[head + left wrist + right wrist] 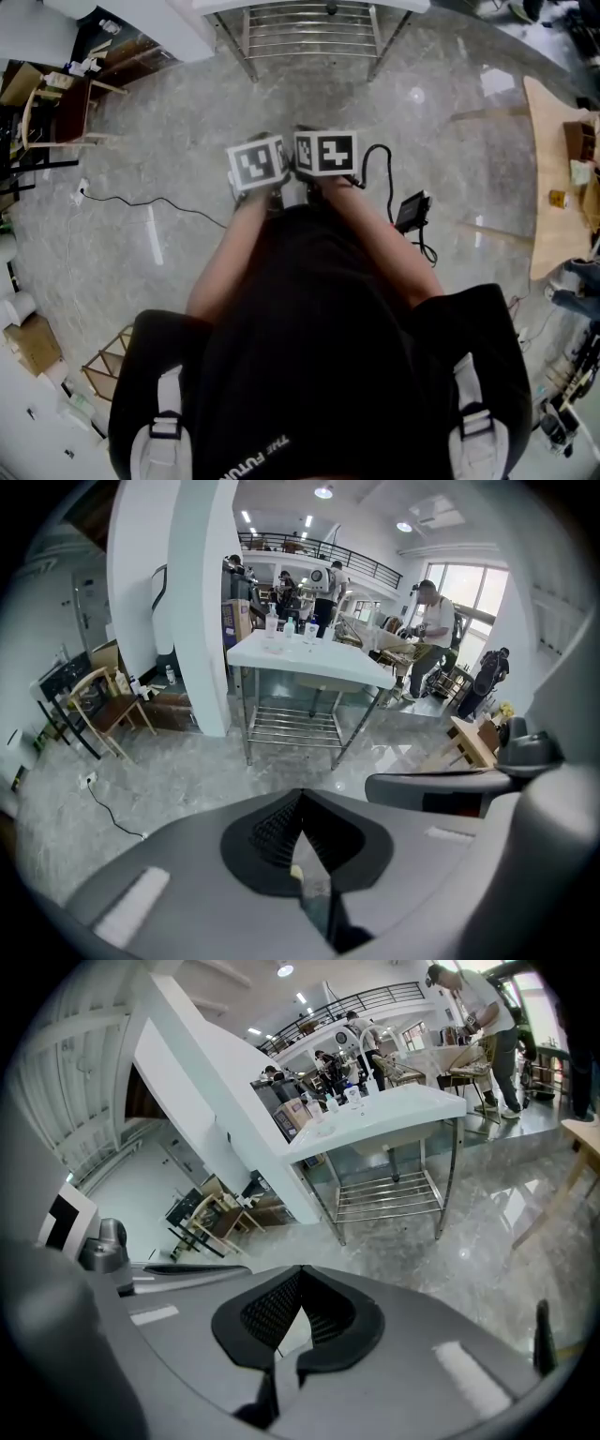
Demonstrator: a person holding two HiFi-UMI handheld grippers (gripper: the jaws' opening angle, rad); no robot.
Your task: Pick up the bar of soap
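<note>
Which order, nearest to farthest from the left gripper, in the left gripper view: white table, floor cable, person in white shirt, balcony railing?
From the left gripper:
1. Cable: on the floor, low left.
2. White table: straight ahead, centre.
3. Person in white shirt: beyond the table, to the right.
4. Balcony railing: high up along the back of the room.

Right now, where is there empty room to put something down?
On the white table, the near half is bare, in front of the bottles. The floor between table and cable is open. Crowded by the wooden chair beside the pillar.
</note>
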